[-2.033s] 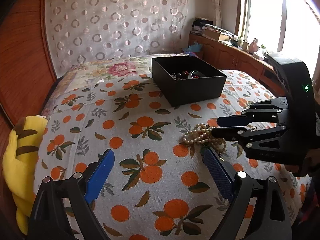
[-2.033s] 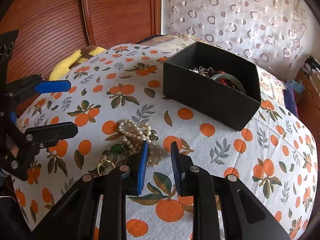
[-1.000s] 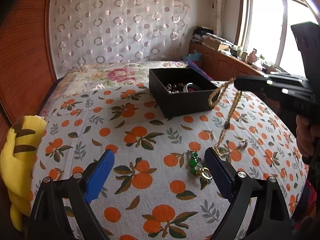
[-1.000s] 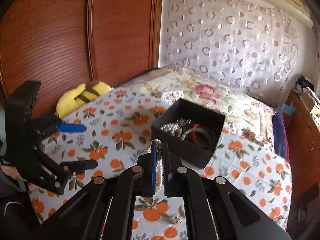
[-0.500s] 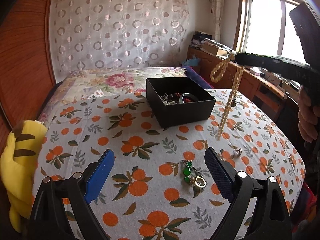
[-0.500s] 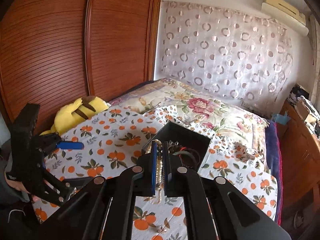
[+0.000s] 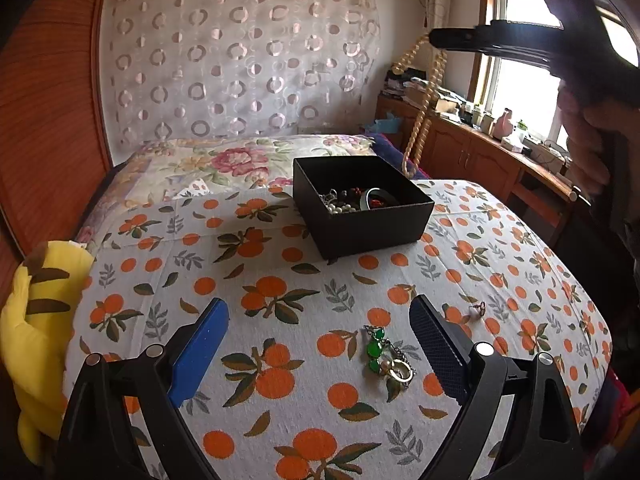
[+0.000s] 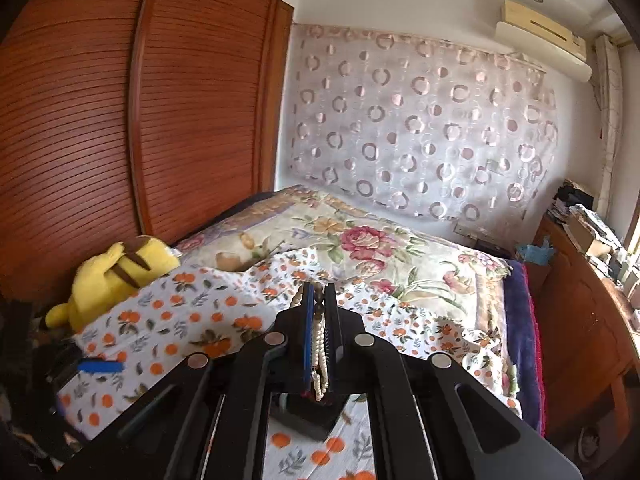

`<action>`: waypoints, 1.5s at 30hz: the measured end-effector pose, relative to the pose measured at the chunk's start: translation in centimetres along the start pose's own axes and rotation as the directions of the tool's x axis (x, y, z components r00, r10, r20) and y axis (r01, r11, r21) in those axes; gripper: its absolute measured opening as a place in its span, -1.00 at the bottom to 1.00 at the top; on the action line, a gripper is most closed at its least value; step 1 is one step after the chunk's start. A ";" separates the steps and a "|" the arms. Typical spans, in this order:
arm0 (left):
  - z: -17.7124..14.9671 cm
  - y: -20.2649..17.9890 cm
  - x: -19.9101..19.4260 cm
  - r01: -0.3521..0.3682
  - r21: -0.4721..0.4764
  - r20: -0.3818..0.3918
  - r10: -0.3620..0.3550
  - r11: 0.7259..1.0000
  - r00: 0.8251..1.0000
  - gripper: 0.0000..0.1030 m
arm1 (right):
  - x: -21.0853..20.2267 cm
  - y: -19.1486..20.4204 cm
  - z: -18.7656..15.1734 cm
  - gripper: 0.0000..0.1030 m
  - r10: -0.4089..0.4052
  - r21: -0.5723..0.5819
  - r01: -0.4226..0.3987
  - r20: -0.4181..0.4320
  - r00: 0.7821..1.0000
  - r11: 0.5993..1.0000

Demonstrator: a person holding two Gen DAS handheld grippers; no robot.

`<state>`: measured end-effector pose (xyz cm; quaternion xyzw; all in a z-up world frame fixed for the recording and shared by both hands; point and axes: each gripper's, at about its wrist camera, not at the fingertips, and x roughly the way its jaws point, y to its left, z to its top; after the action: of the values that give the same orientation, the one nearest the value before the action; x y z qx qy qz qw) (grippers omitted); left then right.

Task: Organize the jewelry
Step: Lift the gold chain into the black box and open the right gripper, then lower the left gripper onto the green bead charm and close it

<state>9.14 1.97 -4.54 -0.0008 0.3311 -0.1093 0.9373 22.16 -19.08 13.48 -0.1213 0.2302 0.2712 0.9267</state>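
Note:
My right gripper (image 8: 319,300) is shut on a pearl necklace (image 8: 319,344) and holds it high above the bed. In the left wrist view the right gripper (image 7: 434,39) sits at the upper right and the pearl necklace (image 7: 420,120) hangs down behind the black jewelry box (image 7: 362,212). The box holds several pieces. My left gripper (image 7: 320,340) is open and empty above the bedspread. A green bead piece with a gold ring (image 7: 386,354) lies between its fingers. A small ring (image 7: 478,309) lies to the right.
The orange-print bedspread (image 7: 280,280) covers the bed. A yellow plush toy (image 7: 32,320) lies at the left edge, also seen in the right wrist view (image 8: 116,276). A wooden wardrobe (image 8: 120,140) stands left, a wooden cabinet (image 7: 480,152) right under the window.
My right gripper closed on the pearl necklace, lifted it off the bedspread and has risen steadily, now above the box. My left gripper has stayed open and drawn back a little.

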 end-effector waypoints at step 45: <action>-3.7 -4.2 2.6 0.070 0.072 -0.185 -0.056 0.995 0.981 0.30 | -1.6 1.7 -18.9 -0.48 0.089 0.084 -0.068 -0.278 0.956 0.994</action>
<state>7.89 -2.42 -8.72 0.0354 0.4109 -0.1515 0.8983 13.20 -24.97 -2.23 -0.1152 0.3743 0.2791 0.8768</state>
